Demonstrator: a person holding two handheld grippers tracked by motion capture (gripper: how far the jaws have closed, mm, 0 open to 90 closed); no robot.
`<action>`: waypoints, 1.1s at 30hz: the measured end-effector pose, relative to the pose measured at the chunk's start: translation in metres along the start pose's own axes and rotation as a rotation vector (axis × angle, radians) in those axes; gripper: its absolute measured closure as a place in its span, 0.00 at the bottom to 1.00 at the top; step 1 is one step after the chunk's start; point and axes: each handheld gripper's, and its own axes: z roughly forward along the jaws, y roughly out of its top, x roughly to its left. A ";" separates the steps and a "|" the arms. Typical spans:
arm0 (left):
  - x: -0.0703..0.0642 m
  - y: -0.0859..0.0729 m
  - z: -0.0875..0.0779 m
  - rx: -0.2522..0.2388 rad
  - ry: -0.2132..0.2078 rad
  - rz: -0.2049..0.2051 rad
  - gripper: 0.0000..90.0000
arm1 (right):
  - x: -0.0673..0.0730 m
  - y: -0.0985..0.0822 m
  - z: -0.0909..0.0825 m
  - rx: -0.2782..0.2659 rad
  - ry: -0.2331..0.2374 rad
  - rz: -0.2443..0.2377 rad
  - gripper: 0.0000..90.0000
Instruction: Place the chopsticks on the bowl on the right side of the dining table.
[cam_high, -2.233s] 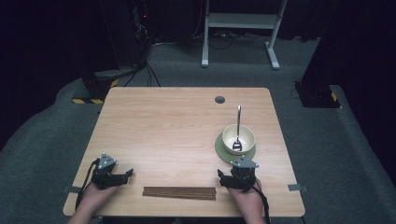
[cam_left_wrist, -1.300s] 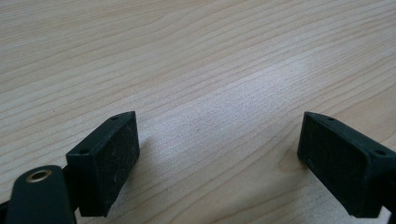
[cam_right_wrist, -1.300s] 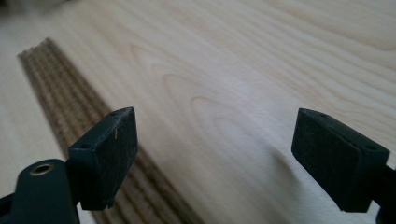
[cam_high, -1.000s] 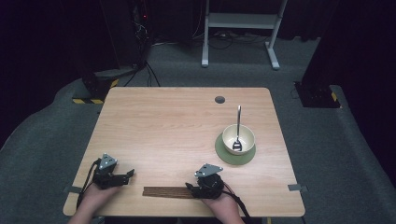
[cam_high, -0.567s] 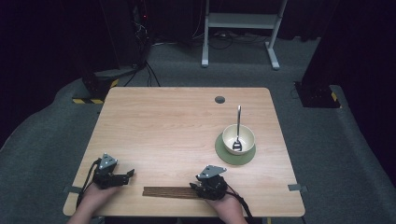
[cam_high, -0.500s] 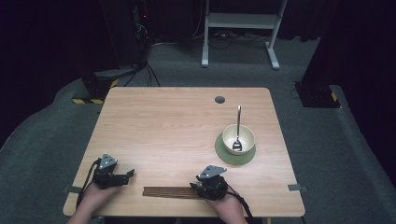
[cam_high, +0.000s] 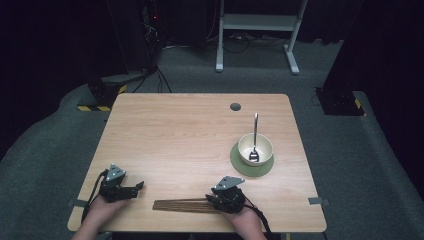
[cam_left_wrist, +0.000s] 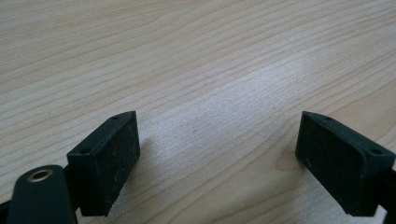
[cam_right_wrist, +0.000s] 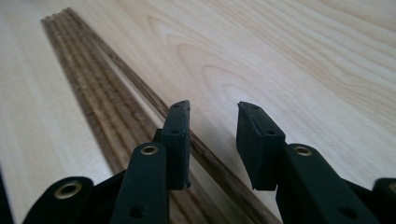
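A: What does the right gripper (cam_high: 216, 198) work on?

B: On the chopsticks (cam_high: 182, 205). They are dark brown wooden sticks, long and thin, with a visible grain. They lie flat and side by side on the bench (cam_high: 190, 130), near its lower edge, in the lower middle of the high view.

A: How do they look from close?

B: In the right gripper view the chopsticks (cam_right_wrist: 100, 100) run from the upper left of the frame down to the lower middle. Most of them lie together as one striped band. One stick lies a little apart from the band and passes under the gripper (cam_right_wrist: 212, 140).

A: Is the gripper pinching them?

B: No. Its jaws have just been closing, but a gap remains between them. The one stick lies in this gap, close to the left jaw. I cannot tell if that jaw touches it.

A: And the left gripper (cam_high: 134, 186)?

B: It rests at the lower left of the high view. In the left gripper view the gripper (cam_left_wrist: 215, 163) is spread wide over bare wood.
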 end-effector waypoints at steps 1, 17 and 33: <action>0.000 0.000 0.000 0.000 -0.001 -0.002 0.15 | -0.001 0.000 0.000 0.000 -0.002 0.007 0.72; 0.000 0.000 0.000 -0.001 -0.005 -0.001 0.15 | -0.005 -0.004 -0.003 0.024 -0.001 -0.009 0.79; -0.001 0.000 0.000 -0.003 -0.004 0.002 0.17 | -0.022 -0.005 -0.004 0.005 -0.056 -0.008 0.87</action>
